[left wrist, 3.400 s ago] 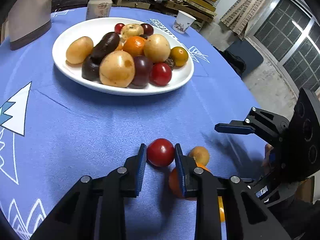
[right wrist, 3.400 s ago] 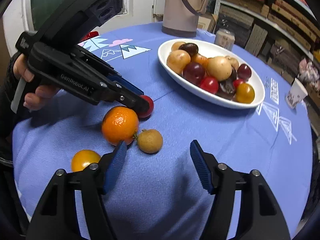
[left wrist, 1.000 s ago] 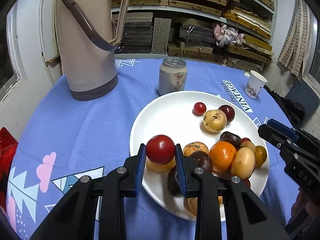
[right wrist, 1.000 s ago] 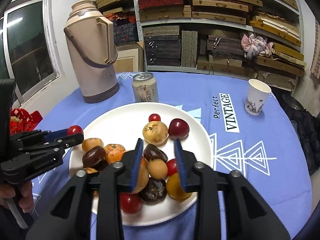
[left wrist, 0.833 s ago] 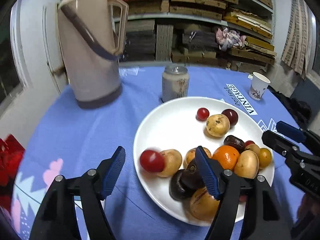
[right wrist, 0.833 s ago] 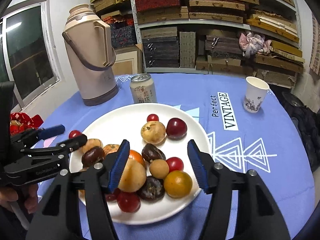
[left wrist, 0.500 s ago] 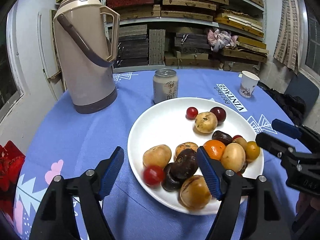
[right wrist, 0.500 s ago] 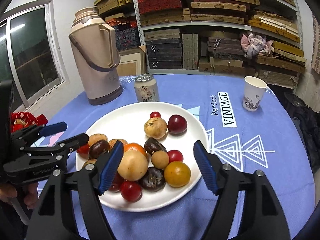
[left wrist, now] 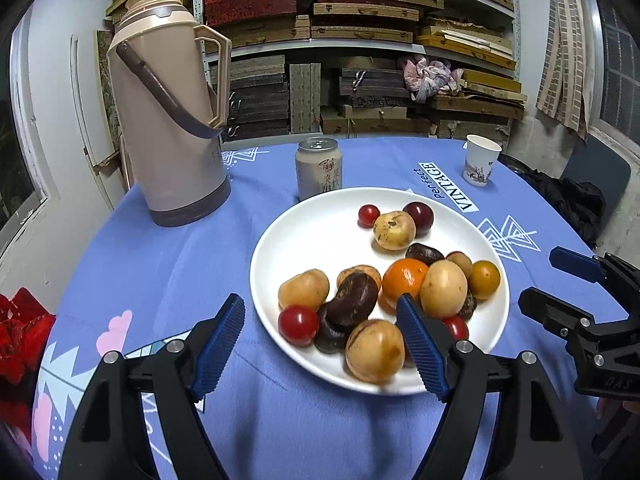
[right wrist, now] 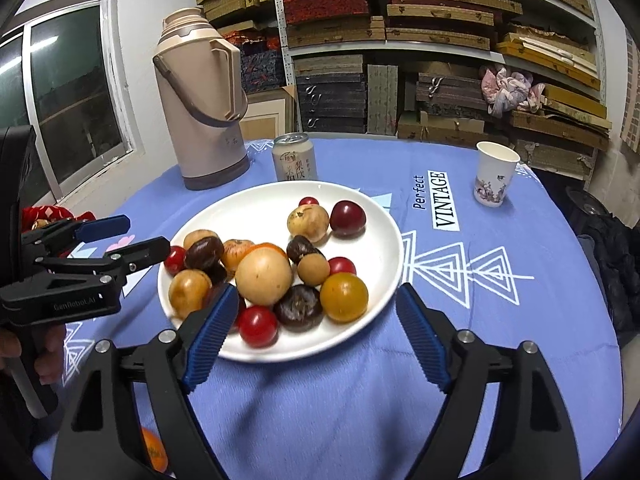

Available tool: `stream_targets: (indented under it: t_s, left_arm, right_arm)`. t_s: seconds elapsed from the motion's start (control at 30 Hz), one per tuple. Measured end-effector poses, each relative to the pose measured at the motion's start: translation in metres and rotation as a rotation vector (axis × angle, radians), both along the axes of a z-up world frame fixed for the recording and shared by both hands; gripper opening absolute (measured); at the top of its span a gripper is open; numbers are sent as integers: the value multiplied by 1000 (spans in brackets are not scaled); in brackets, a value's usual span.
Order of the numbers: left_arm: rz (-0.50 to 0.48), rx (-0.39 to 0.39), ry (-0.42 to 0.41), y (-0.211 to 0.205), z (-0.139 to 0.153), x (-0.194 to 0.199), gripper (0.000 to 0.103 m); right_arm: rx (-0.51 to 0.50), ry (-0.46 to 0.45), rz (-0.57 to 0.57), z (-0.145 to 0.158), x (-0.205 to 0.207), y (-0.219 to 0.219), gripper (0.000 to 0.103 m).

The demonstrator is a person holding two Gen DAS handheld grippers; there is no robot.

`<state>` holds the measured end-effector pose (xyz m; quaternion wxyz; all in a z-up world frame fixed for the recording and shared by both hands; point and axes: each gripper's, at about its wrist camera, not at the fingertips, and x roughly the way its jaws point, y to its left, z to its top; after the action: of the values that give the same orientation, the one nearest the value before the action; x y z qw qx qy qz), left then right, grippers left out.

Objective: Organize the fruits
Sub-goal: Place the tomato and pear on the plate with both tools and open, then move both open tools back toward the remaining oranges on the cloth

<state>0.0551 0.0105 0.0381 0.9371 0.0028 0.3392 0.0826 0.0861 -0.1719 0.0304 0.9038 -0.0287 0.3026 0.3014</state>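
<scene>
A white plate [left wrist: 320, 240] on the blue tablecloth holds several fruits, among them an orange [left wrist: 404, 280] and a yellow tomato [left wrist: 484, 280]. A red tomato [left wrist: 298, 324] lies at the plate's near left edge. My left gripper [left wrist: 320, 308] is open just before the plate, holding nothing. My right gripper [right wrist: 317, 294] hovers at the plate's [right wrist: 248, 216] near rim; its jaws are opening and nothing is gripped. In the right wrist view the left gripper [right wrist: 144, 234] sits left of the plate beside the red tomato [right wrist: 175, 260]. Another orange [right wrist: 154, 450] lies on the cloth at the bottom left.
A tall beige thermos [left wrist: 168, 120] stands at the back left, a drink can [left wrist: 319, 168] just behind the plate and a paper cup [left wrist: 482, 160] at the back right. A red object [left wrist: 20, 332] lies at the table's left edge. Shelves of boxes fill the background.
The left gripper opened and dropped the red tomato onto the plate's left edge. The right gripper opened over the fruit pile. Both pulled back from the plate.
</scene>
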Motion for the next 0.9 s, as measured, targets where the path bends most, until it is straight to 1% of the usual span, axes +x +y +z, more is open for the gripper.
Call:
stream_targets:
  t_s: [0.13, 0.3, 0.47, 0.63, 0.7, 0.9]
  left_arm:
    - [8, -2, -3, 2, 0, -8, 84]
    - [8, 2, -4, 2, -2, -16, 85]
    - [5, 10, 10, 0, -7, -21, 85]
    - [1, 16, 21, -1, -10, -26, 86]
    - [6, 7, 26, 1, -12, -30, 91]
    - [-6, 7, 25, -1, -12, -37, 92]
  right_arm:
    - [-13, -4, -3, -3, -8, -5, 83]
    - [-18, -5, -7, -5, -16, -12, 85]
    - [-23, -10, 17, -6, -27, -16, 86]
    - [-55, -15, 61, -9, -37, -8, 87]
    - [-71, -16, 75, -10, -40, -4, 87]
    - [-113, -30, 95, -11, -47, 4, 89]
